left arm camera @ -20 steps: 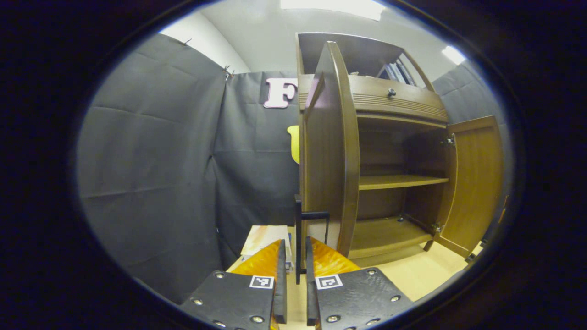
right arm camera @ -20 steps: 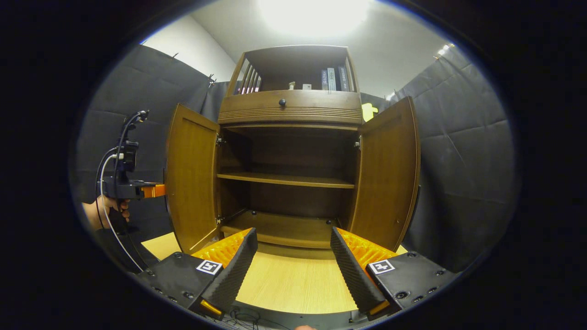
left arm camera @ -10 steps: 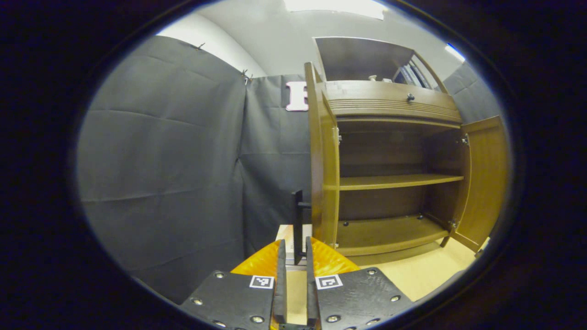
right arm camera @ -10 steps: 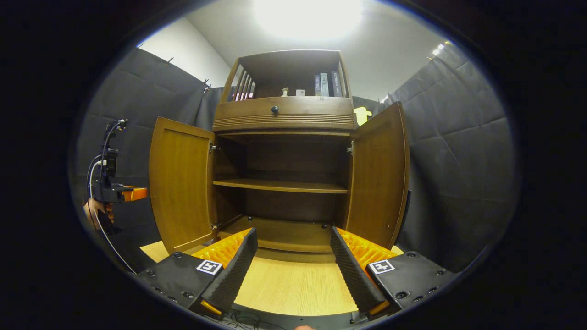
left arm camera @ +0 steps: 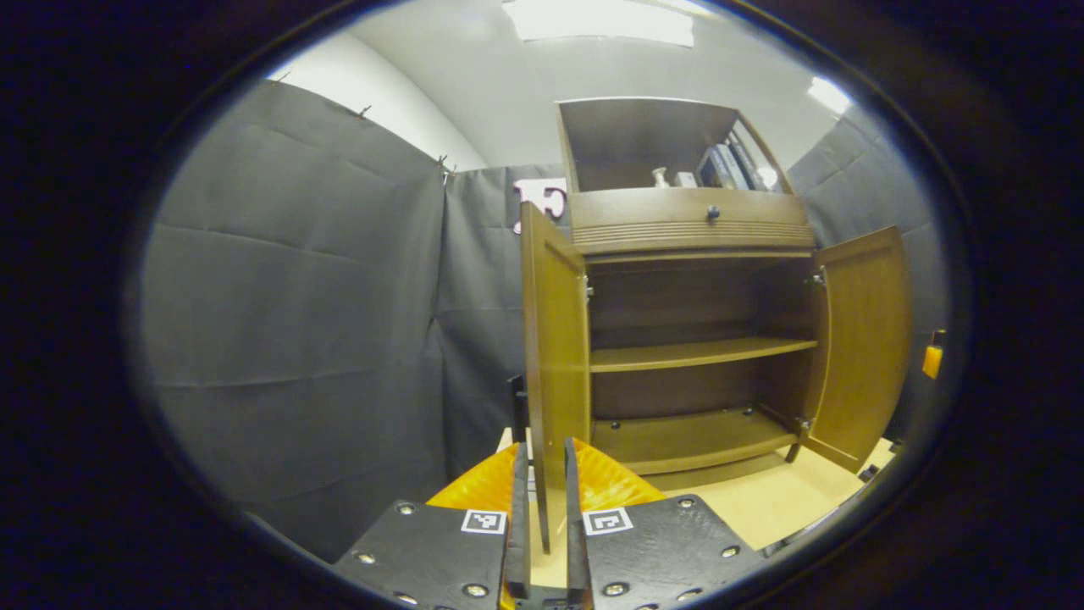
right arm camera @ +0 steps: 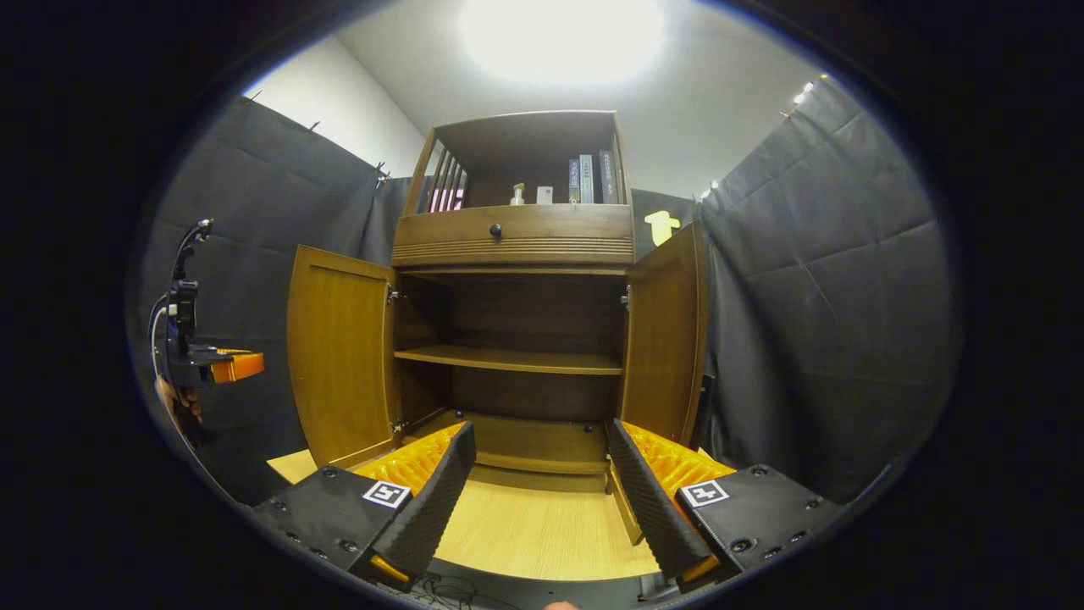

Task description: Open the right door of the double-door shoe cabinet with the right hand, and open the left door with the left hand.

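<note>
**Both doors swung wide, cabinet farther off**

Since a second ago the left door [left arm camera: 555,356] has turned from nearly edge-on with its handle between my fingers to standing open with its inner face showing, and the shoe cabinet [right arm camera: 517,246] sits smaller in the right gripper view, so that hand has backed away.

In the left gripper view, the left gripper [left arm camera: 542,542] has its fingers close together, with only a narrow slot between them. The door's free lower edge runs down into that slot. I cannot tell whether the pads actually press on it, or whether they are clenched.

The right gripper [right arm camera: 538,500] is released, jaws spread wide, with bare wooden floor [right arm camera: 542,534] between them and nothing touching the pads. The right door [right arm camera: 665,339] stands open well ahead, its lower corner just above the right finger in the picture.

From the right gripper view I see the left gripper [right arm camera: 233,366] off to the side of the left door [right arm camera: 339,356], apart from its outer face. Between the two open doors, the shelf [right arm camera: 508,360] and the cabinet's bottom board lie unobstructed.
</note>
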A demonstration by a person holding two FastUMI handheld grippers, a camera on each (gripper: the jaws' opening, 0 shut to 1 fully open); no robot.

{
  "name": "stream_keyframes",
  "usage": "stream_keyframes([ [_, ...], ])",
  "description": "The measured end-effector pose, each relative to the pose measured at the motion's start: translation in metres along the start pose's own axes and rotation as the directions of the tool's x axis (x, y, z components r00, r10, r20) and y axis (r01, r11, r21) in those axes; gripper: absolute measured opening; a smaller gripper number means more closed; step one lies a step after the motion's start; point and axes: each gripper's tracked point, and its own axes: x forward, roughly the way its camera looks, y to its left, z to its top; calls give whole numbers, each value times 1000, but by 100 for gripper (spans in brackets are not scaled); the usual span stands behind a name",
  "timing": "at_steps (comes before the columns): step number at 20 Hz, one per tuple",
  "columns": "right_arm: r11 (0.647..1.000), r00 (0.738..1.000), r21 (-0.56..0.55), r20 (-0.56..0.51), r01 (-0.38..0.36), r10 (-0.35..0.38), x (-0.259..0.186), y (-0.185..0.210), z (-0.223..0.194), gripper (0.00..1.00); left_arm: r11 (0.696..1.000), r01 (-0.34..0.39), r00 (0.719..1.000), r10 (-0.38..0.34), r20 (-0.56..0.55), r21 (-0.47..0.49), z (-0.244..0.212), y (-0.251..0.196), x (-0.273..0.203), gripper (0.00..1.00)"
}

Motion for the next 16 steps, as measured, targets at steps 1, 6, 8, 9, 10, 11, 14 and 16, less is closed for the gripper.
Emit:
stream_keyframes([
  [1,1000,1000,1,0,-2,2,-6,-2,0,100,1000,8,1000,-8,6,0,4,-6,-8,20],
  [6,1000,1000,18,3,0,0,-28,-8,2,100,999,44,999,-44,24,12,13,-28,-50,20],
  [8,1000,1000,20,7,3,-3,-35,-10,3,100,999,52,998,-52,23,12,14,-32,-62,20],
  [9,1000,1000,21,11,3,-4,-39,-10,2,100,998,56,998,-56,22,10,14,-35,-67,19],
  [10,1000,1000,22,14,6,-6,-42,-10,3,100,998,58,998,-58,20,8,13,-37,-71,17],
  [11,1000,1000,24,16,7,-7,-45,-9,3,100,998,59,998,-59,19,7,12,-38,-76,16],
  [14,1000,1000,25,16,12,-13,-51,-9,1,100,998,61,998,-61,18,13,9,-36,-86,17],
  [16,999,1000,27,16,18,-18,-53,-9,2,100,998,56,998,-56,23,19,8,-35,-89,18],
])
